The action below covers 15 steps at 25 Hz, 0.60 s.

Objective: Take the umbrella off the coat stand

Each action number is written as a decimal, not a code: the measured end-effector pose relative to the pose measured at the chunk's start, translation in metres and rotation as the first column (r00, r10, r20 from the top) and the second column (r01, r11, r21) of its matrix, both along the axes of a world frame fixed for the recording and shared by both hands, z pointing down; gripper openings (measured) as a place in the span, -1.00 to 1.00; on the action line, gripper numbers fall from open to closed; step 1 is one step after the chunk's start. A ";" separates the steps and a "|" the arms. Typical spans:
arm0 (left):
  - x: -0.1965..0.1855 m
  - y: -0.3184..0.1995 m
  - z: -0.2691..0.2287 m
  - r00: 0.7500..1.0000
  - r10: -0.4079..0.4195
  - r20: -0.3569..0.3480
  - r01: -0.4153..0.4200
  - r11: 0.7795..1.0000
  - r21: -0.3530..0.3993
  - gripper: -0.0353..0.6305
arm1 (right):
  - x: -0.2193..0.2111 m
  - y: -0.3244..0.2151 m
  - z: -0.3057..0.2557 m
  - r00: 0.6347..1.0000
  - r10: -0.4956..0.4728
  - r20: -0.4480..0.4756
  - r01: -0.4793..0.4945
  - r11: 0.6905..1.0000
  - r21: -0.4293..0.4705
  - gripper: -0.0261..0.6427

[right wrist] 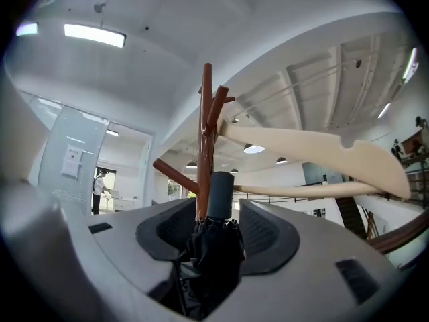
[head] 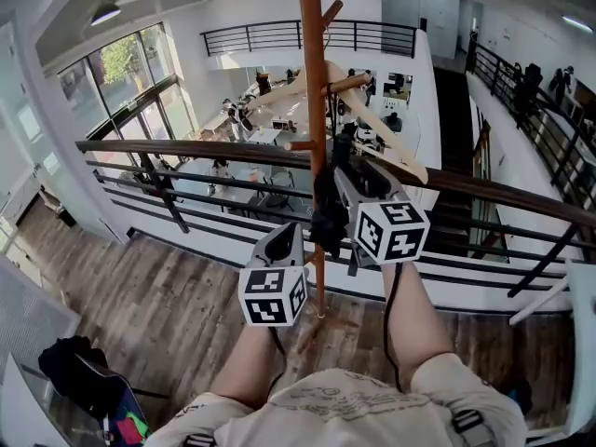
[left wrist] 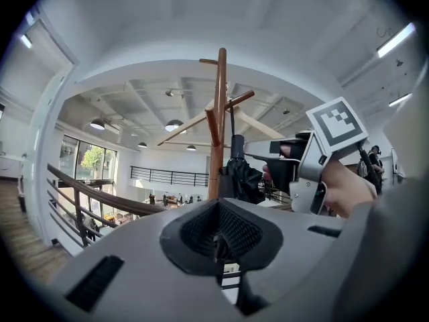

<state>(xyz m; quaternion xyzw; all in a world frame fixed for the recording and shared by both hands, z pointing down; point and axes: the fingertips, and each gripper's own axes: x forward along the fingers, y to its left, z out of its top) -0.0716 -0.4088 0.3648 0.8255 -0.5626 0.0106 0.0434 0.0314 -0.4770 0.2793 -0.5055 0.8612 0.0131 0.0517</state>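
A brown wooden coat stand [head: 312, 82] rises just before the balcony railing. A folded black umbrella [head: 326, 214] hangs against its pole. My right gripper [head: 338, 173] reaches level to it, jaws wide apart. In the right gripper view the umbrella [right wrist: 214, 247] and its grey handle stand between the pads of that gripper [right wrist: 218, 210], with the stand [right wrist: 204, 146] behind. I see no squeeze on the fabric. My left gripper [head: 285, 235] hangs lower and nearer me, shut and empty [left wrist: 220, 223]. From there the umbrella [left wrist: 240, 176] shows beside the stand [left wrist: 218, 126].
A dark-railed balcony railing [head: 186, 147] runs right behind the stand, with an open atrium below. A long pale wooden arm [head: 391, 147] juts right from the stand. A black bag [head: 74, 371] lies on the wooden floor at lower left.
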 end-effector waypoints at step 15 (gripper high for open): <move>-0.025 -0.009 0.012 0.998 -0.069 0.005 0.069 0.997 -0.022 -0.88 | -0.015 -0.043 0.002 0.997 0.006 -0.074 -0.007 1.000 -0.023 -0.37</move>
